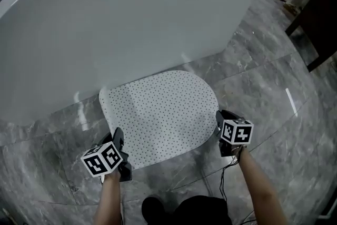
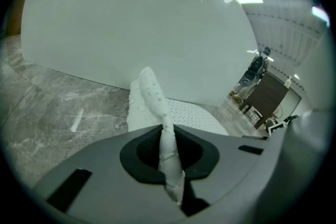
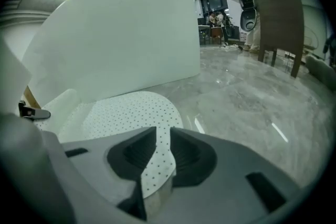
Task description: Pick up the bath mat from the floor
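Note:
A white bath mat [image 1: 158, 116] with small dark dots lies on the grey marble floor against a white tub. My left gripper [image 1: 119, 146] is at its near left corner, shut on the mat's edge. In the left gripper view the mat [image 2: 152, 94] rises as a folded ridge out of the left gripper [image 2: 168, 152]. At the mat's near right edge, my right gripper [image 1: 219, 125] is pinching it. The right gripper view shows a strip of the mat [image 3: 128, 110] running between the jaws of the right gripper [image 3: 157, 157], which press on it.
The tall white tub wall [image 1: 131, 23] stands just behind the mat. Dark wooden furniture [image 1: 316, 23] is at the far right. A cable [image 1: 224, 182] hangs from my right arm, and the person's dark legs [image 1: 184, 211] are at the bottom edge.

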Demonstrator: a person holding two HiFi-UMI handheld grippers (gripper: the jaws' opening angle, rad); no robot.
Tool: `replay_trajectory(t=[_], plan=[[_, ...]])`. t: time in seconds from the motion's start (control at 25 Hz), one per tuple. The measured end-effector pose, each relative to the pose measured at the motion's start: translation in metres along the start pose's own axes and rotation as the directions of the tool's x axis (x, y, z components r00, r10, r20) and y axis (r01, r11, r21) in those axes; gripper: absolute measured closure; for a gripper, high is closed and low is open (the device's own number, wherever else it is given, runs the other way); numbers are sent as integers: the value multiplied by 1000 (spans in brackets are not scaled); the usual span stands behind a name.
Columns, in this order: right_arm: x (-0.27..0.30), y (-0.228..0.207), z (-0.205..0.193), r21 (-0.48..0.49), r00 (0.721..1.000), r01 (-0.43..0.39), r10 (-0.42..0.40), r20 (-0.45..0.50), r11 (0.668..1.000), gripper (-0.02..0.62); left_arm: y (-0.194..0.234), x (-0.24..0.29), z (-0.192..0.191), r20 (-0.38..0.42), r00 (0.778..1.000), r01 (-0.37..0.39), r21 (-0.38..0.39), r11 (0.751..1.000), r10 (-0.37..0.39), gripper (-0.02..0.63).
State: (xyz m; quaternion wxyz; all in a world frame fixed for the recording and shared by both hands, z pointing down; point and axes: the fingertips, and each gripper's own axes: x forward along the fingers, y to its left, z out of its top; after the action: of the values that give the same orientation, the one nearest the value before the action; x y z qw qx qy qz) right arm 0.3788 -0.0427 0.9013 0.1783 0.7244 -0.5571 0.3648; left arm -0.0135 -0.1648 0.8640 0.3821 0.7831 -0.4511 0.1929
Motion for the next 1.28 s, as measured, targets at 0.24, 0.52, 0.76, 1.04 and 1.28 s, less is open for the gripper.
replay_trajectory(t=[0.24, 0.52, 0.76, 1.04, 1.28], plan=[[35, -18, 4, -24, 993, -1, -2, -115, 1000, 432, -8, -2, -5, -2, 999, 33, -23, 999, -33, 583], [64, -12, 1, -77, 976, -28, 11, -220, 997, 300, -22, -12, -11, 9, 996, 92, -36, 995, -92, 583], [86, -18, -11, -91, 960, 1, -26, -279, 996, 224, -16, -17, -12, 18, 994, 104, -45, 994, -104, 583], [89, -1, -16, -144, 937, -70, 16, -349, 987, 216, 10, -19, -6, 45, 995, 92, -123, 988, -87, 583], [88, 8, -19, -130, 932, -86, 34, -360, 988, 216, 22, -24, -6, 57, 994, 102, -166, 981, -94, 582]])
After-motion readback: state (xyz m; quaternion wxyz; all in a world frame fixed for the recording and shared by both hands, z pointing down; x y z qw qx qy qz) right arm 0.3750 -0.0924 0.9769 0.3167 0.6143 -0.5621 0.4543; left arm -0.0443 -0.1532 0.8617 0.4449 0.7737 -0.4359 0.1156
